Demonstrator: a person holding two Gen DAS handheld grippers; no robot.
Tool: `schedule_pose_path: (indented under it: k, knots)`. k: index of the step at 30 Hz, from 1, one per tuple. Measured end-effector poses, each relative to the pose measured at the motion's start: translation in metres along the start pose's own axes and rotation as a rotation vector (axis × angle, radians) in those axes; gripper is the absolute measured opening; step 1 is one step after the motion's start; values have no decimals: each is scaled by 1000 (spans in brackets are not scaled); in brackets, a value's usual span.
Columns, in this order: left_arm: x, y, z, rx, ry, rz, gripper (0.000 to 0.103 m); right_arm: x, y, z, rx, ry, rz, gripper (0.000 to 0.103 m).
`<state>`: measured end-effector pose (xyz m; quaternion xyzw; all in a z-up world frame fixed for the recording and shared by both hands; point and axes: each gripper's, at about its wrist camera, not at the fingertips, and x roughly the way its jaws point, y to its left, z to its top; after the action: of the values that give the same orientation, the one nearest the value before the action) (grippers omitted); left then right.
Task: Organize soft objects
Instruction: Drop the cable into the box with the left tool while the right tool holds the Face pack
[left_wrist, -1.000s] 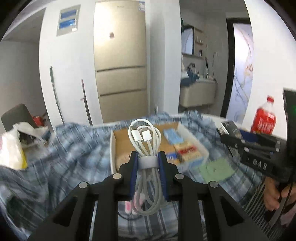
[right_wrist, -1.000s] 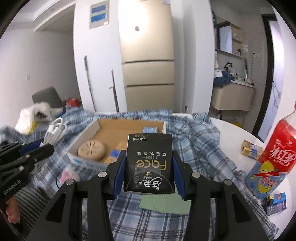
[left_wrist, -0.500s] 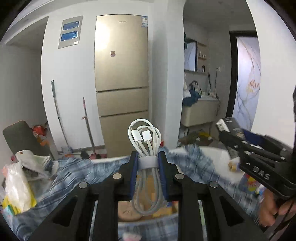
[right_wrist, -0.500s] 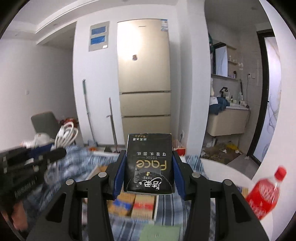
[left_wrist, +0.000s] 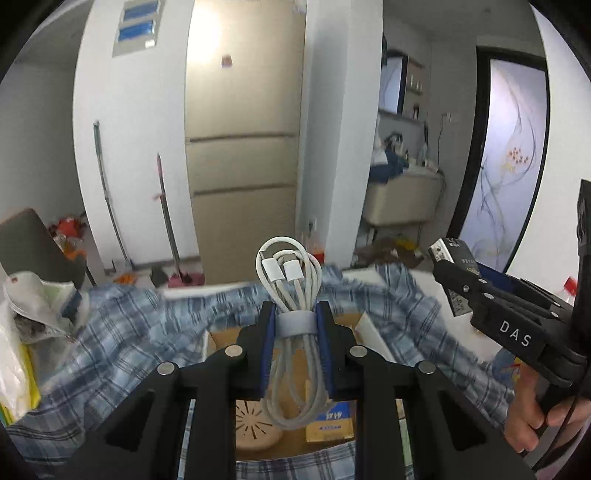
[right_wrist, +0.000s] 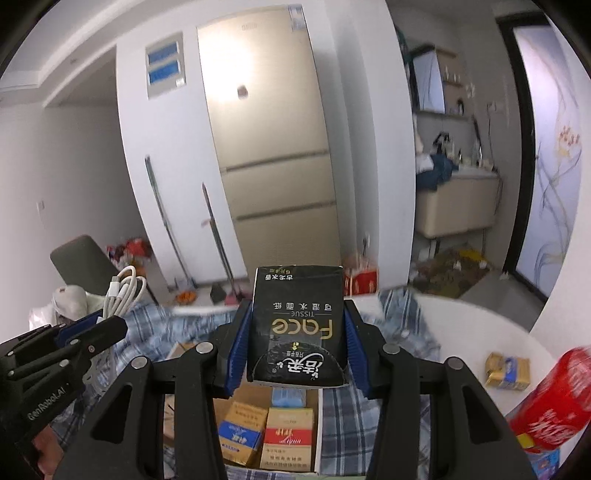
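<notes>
Between right gripper (right_wrist: 295, 354) jaws: tissue pack (right_wrist: 297, 328) reading "Face TISSUE".

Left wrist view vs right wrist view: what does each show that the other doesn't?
Left wrist only: the round beige slotted disc in the open cardboard box, and a crumpled white plastic bag at the left.
Right wrist only: the red plastic drink bottle and a small yellow-and-blue packet on the white tabletop.
Both: the coiled white charging cable in the left hand-held gripper, the black tissue pack in the right hand-held gripper, and the beige fridge.
</notes>
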<state>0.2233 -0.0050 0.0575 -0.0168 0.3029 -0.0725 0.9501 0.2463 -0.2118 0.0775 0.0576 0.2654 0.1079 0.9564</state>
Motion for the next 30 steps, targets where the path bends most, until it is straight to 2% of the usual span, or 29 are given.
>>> schedule_pose_path:
  k: [3, 6, 15, 21, 30]
  knots:
    - [25, 4, -11, -19, 73, -11, 23, 18, 0, -11, -9, 69, 9, 46]
    - [51, 2, -26, 0, 157, 16, 23, 32, 0, -24, -21, 133, 9, 46]
    - [98, 5, -60, -25, 305, -24, 23, 65, 13, -51, -97, 262, -2, 46]
    - [114, 11, -72, -46, 359, -17, 23, 80, 15, -62, -114, 322, -4, 46]
    - [117, 9, -73, -37, 365, -22, 24, 90, 18, -71, -133, 373, 3, 46]
